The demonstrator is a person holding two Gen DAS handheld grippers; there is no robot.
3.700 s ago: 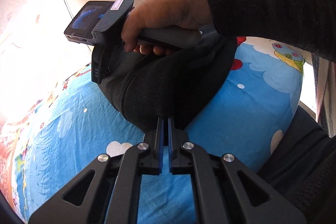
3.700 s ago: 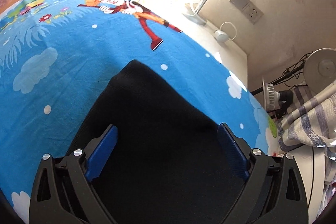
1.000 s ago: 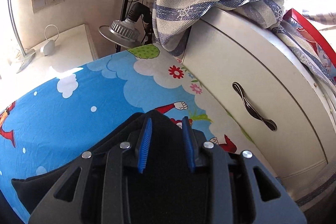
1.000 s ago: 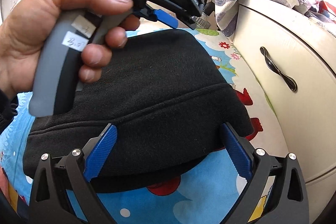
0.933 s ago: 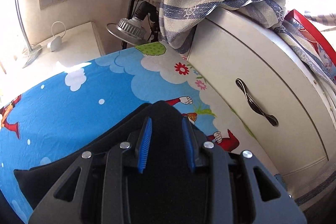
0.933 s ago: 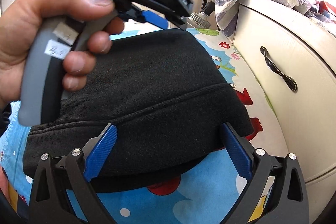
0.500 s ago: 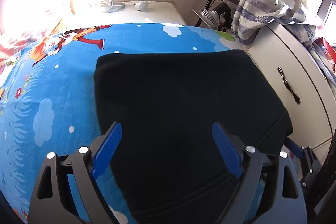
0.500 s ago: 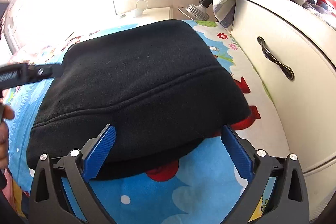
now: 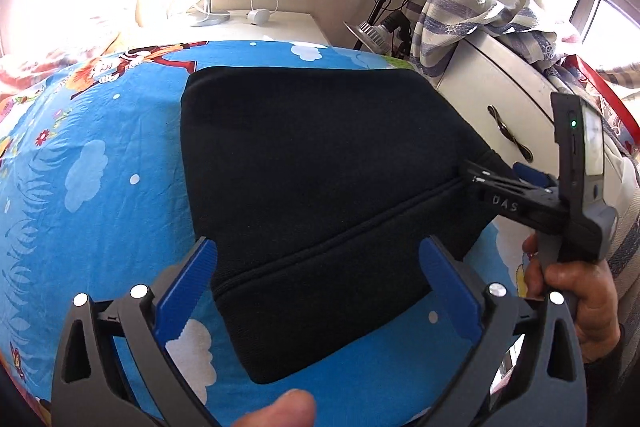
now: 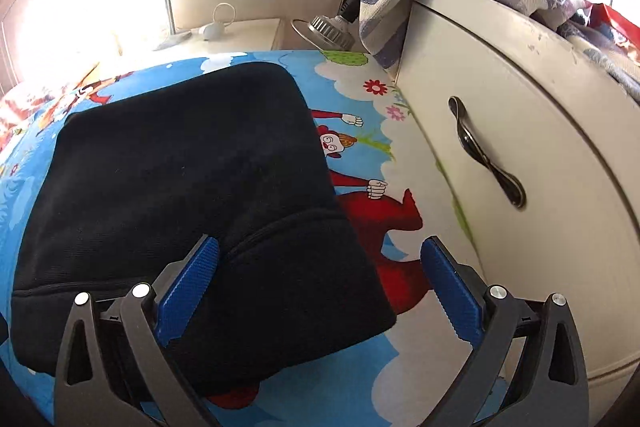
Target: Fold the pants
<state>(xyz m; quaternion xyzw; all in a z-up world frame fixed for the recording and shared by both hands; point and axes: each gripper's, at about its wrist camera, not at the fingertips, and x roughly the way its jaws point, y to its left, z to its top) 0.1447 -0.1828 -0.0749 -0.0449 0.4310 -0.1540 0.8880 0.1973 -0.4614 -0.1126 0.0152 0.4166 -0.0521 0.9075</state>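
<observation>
A bed (image 9: 100, 187) covered in a blue cartoon-print sheet (image 10: 360, 379) carries everything. The folded black pants (image 9: 320, 187) lie flat on it, ahead of and between both tongs' spread fingers.

Left tool (image 9: 318, 275) and right tool (image 10: 320, 273) both gape wide, empty.

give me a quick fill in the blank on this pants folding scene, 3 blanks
1. The folded pants are ____ in colour.
2. The pants lie on a cartoon bedsheet whose background is ____.
3. Both the left claw and the right claw have their fingers spread ____.

Missing words: black; blue; open
</observation>
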